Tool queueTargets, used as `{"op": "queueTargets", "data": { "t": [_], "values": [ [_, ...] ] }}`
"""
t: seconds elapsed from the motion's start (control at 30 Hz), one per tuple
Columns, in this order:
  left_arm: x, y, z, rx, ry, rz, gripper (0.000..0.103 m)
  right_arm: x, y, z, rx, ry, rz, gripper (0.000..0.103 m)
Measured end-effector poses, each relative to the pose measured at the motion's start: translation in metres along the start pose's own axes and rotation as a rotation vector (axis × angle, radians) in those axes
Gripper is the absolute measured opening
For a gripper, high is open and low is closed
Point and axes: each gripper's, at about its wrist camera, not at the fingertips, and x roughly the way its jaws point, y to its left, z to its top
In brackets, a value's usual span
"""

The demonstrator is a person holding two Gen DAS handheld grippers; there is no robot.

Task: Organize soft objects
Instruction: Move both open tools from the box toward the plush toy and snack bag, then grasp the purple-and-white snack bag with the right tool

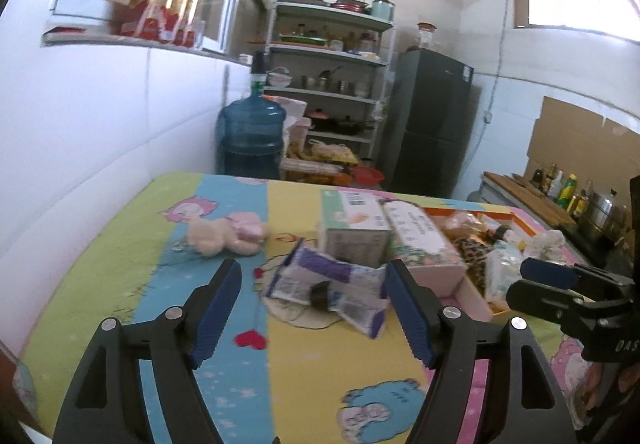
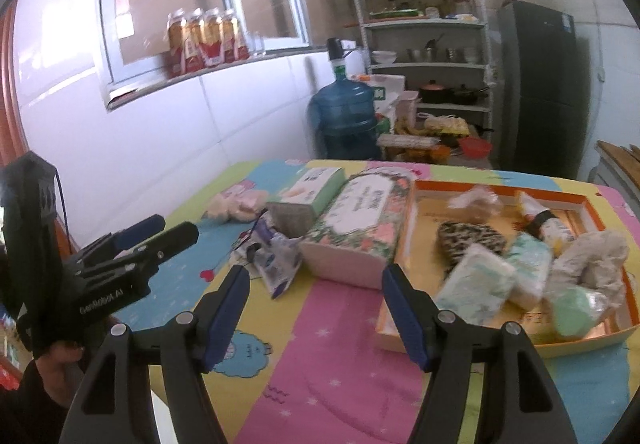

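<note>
- Between pickups, by the look of it: orange-rimmed tray (image 2: 420, 186) at two o'clock already holds soft packs; the purple-and-white soft packet (image 1: 332, 280) lies crumpled on the cartoon-print cloth (image 1: 224, 328) at twelve, ahead of the left gripper (image 1: 314, 308); the next move probably calls for closing squarely on it
- Left gripper spread wide, empty; right gripper (image 2: 316, 310) likewise
- Pink plush toy (image 1: 228, 234) lies loose at eleven

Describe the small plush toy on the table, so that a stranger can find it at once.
Start at the table's colourful cartoon cloth. On its blue stripe near the white wall, left of the tissue packs, lies the plush toy. It lies alone outside the orange tray, cream and pink.
</note>
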Motion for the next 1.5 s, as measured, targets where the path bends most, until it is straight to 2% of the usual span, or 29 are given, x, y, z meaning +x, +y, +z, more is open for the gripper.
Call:
{"op": "queueTargets", "data": {
  "t": [0.2,0.33,0.47,0.7,0.9,1.0,1.2,1.37,1.43,1.47,1.5],
  "values": [
    [0.000,0.025,-0.002,0.006,0.023,0.046,0.076,0.024,0.031,0.007,-0.106,0.044,0.079,0.068],
    [0.000,0.037,-0.004,0.008,0.025,0.071,0.076,0.047,0.058,0.018,-0.272,0.095,0.139,0.068],
    [0.000,0.050,-0.005,-0.009,0.024,0.079,0.076,0.076,0.079,0.028,-0.423,0.159,0.158,0.068],
    [0.003,0.072,-0.005,-0.067,0.017,0.077,0.076,0.133,0.087,0.036,-0.539,0.308,0.117,0.068],
    [0.008,0.087,-0.007,-0.101,0.021,0.065,0.076,0.168,0.098,0.025,-0.687,0.399,0.010,0.068],
    [0.011,0.094,-0.009,-0.115,0.027,0.060,0.076,0.181,0.101,0.017,-0.729,0.442,-0.013,0.068],
    [0.013,0.106,-0.012,-0.146,0.034,0.027,0.076,0.193,0.102,0.013,-0.786,0.474,-0.066,0.068],
    [0.014,0.110,-0.015,-0.150,0.041,0.027,0.076,0.198,0.102,0.016,-0.779,0.486,-0.063,0.068],
    [0.015,0.110,-0.015,-0.152,0.043,0.027,0.076,0.199,0.101,0.017,-0.773,0.491,-0.058,0.064],
    [0.015,0.110,-0.015,-0.153,0.044,0.028,0.076,0.200,0.104,0.017,-0.770,0.489,-0.062,0.052],
    [0.015,0.110,-0.015,-0.153,0.046,0.028,0.076,0.199,0.102,0.018,-0.764,0.485,-0.067,0.049]
  ]
}}
